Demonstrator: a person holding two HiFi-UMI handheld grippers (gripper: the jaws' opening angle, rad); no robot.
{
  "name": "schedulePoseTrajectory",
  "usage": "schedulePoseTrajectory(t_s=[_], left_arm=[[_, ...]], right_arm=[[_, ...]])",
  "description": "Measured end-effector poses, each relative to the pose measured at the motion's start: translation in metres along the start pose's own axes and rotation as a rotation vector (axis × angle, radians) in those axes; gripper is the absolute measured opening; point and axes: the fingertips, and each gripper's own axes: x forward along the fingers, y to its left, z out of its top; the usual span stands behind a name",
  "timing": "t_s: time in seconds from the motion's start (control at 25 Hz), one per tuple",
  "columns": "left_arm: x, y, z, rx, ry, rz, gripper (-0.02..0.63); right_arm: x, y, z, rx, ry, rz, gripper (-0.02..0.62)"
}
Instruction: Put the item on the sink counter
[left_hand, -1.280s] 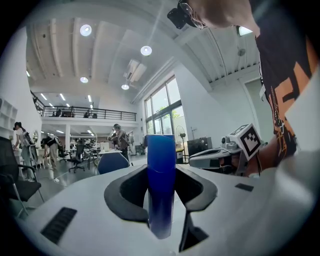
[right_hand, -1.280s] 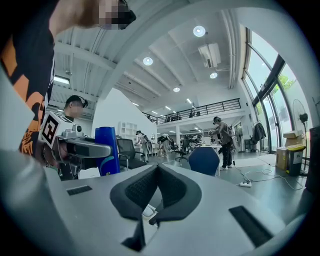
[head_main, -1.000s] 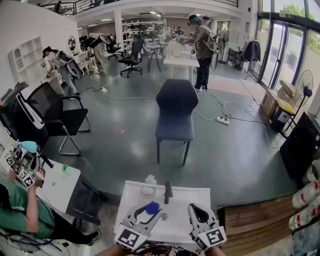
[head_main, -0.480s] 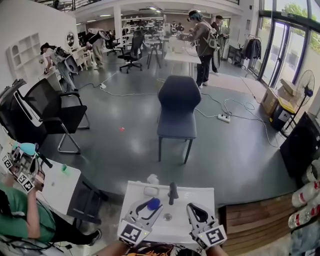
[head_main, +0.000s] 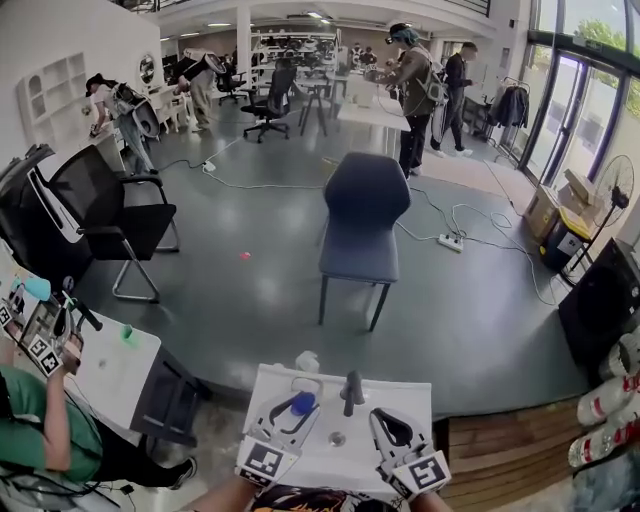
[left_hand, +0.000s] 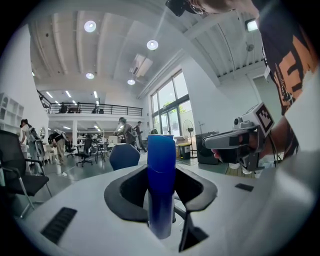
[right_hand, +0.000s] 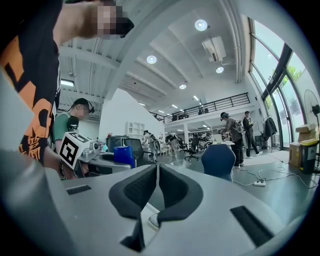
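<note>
Left tongs (head_main: 296, 418) pinch the upright blue plastic cylinder (left_hand: 161, 175) above the small white sink counter (head_main: 392, 402), right tongs (right_hand: 156, 172) pressed together & empty, so we'd set it base-flat on bare top, clear of the black tap (head_main: 352, 388), w/o tipping.

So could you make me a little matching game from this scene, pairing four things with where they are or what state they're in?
Things:
1. left gripper
2. right gripper
3. chair
4. tap

Places or states:
A. shut, with nothing in it
B. standing on the floor, beyond the sink
C. shut on a blue bottle
D. at the far edge of the white counter

Pairs: 1-C, 2-A, 3-B, 4-D.
</note>
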Motion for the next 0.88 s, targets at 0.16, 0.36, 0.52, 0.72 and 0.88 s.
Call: schedulePoseTrajectory(t_s=[0.16,0.36,0.52,0.72,0.88], left_arm=[[0.006,0.011,-0.017,-0.003,0.017,0.018,0.161],[0.008,0.029,-0.045,-0.014,0.037,0.056,0.161],[0.017,0.045,-0.065,-0.004,0.032,0.071,0.161],[0.026,0.058,-0.104,0.016,0.065,0.087,0.161],[0.036,0.077,-0.133,0.006,0.112,0.138,0.161]], right_arm=[[0.008,0.002,-0.002,-0.01,0.003,0.021,0.032],[0.017,0.01,-0.014,0.004,0.046,0.032,0.032],[0.028,0.009,-0.016,0.061,0.06,0.05,0.032],[0.033,0.016,-0.018,0.084,0.071,0.074,0.031],[0.033,0.014,-0.018,0.063,0.09,0.073,0.031]])
